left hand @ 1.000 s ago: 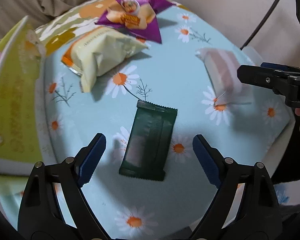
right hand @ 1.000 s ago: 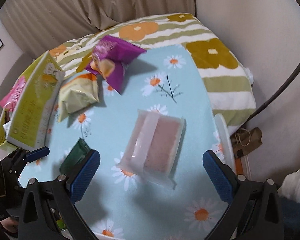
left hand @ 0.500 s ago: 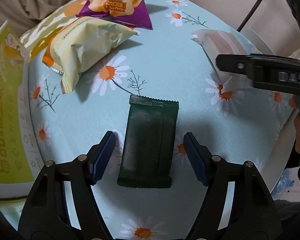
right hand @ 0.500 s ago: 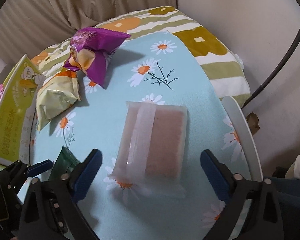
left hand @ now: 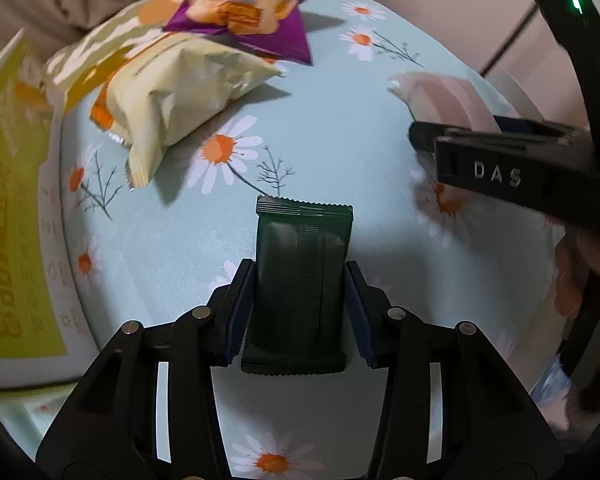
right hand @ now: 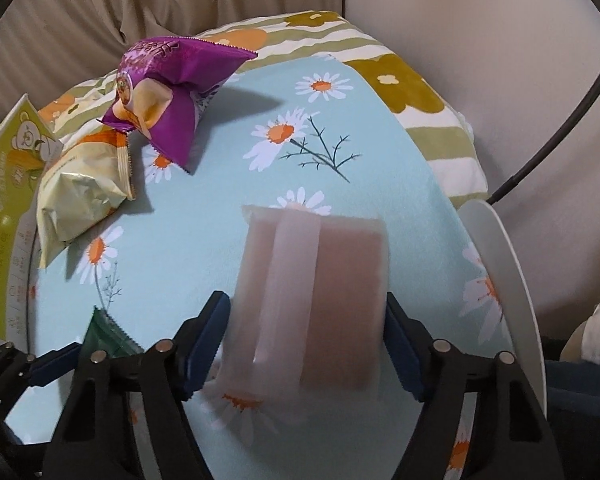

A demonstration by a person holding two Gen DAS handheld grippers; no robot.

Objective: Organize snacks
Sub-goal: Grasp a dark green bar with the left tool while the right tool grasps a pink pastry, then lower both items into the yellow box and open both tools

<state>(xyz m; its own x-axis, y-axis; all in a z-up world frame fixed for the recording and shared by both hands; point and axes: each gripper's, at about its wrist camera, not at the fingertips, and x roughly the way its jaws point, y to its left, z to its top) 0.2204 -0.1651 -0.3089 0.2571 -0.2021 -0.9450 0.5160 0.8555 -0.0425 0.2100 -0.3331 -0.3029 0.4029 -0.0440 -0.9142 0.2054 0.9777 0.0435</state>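
A dark green packet lies flat on the daisy-print tablecloth. My left gripper points down over it, and its closing jaws have their blue pads against the packet's long sides. A translucent pink packet sits between the closing jaws of my right gripper, both pads touching its edges. In the left wrist view the pink packet shows at the right, under a finger of the right gripper. The green packet's corner peeks out at the lower left of the right wrist view.
A purple snack bag and a pale yellow bag lie at the far left of the cloth. A yellow-green box stands along the left edge. The white table rim runs on the right, with a striped flowered cushion behind it.
Both pairs of jaws have narrowed from wide open onto their packets. The right gripper has come down closer to the pink packet. The left gripper has stayed over the green packet.
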